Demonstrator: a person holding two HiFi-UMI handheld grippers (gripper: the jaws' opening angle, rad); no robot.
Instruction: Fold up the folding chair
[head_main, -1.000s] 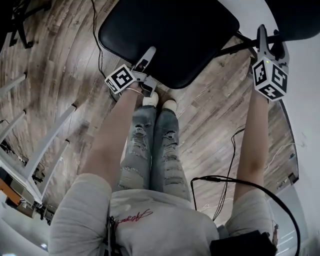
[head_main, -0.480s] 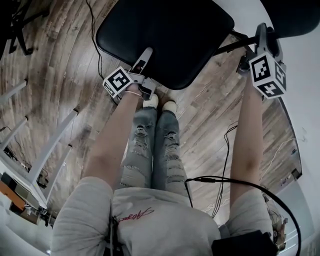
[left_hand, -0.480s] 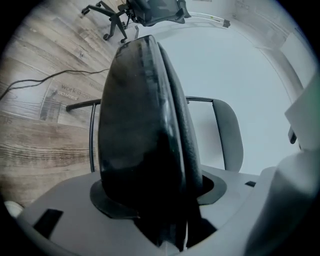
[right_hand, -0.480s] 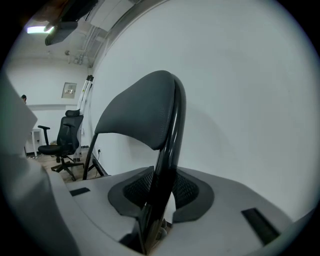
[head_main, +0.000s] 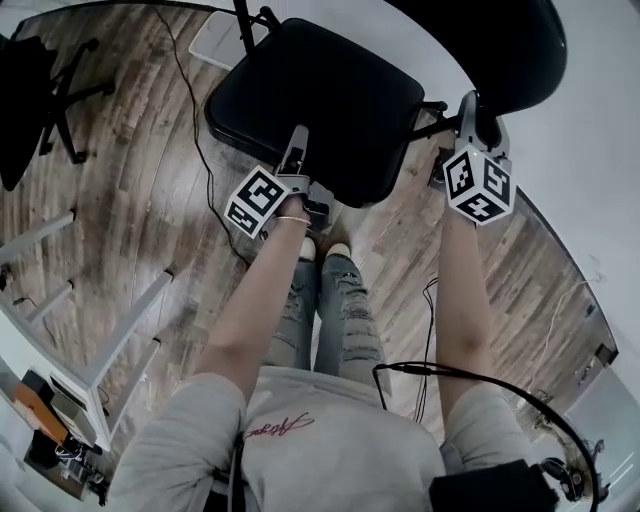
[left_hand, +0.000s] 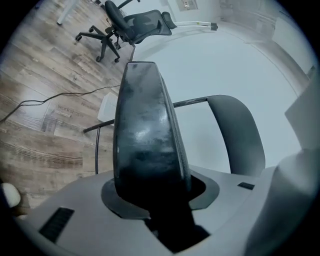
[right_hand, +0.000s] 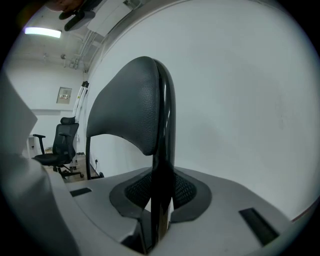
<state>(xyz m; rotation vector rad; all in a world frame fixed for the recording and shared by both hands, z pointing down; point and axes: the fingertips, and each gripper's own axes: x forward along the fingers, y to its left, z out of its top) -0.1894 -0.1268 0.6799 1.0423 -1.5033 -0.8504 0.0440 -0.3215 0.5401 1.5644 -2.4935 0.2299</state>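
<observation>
Grey-brown wood-plank floor (head_main: 130, 150) w/ folding chair (head_main: 320, 100) standing on it, top centre. Thin black cable (head_main: 197, 130) snakes down the boards just left of it. Black office chair (head_main: 25, 100) on star base far left, white flat sheet (head_main: 215, 42) at top by the folding chair, person's white shoes (head_main: 336, 250) just below seat's front edge, white frame legs (head_main: 120, 320) lower left
</observation>
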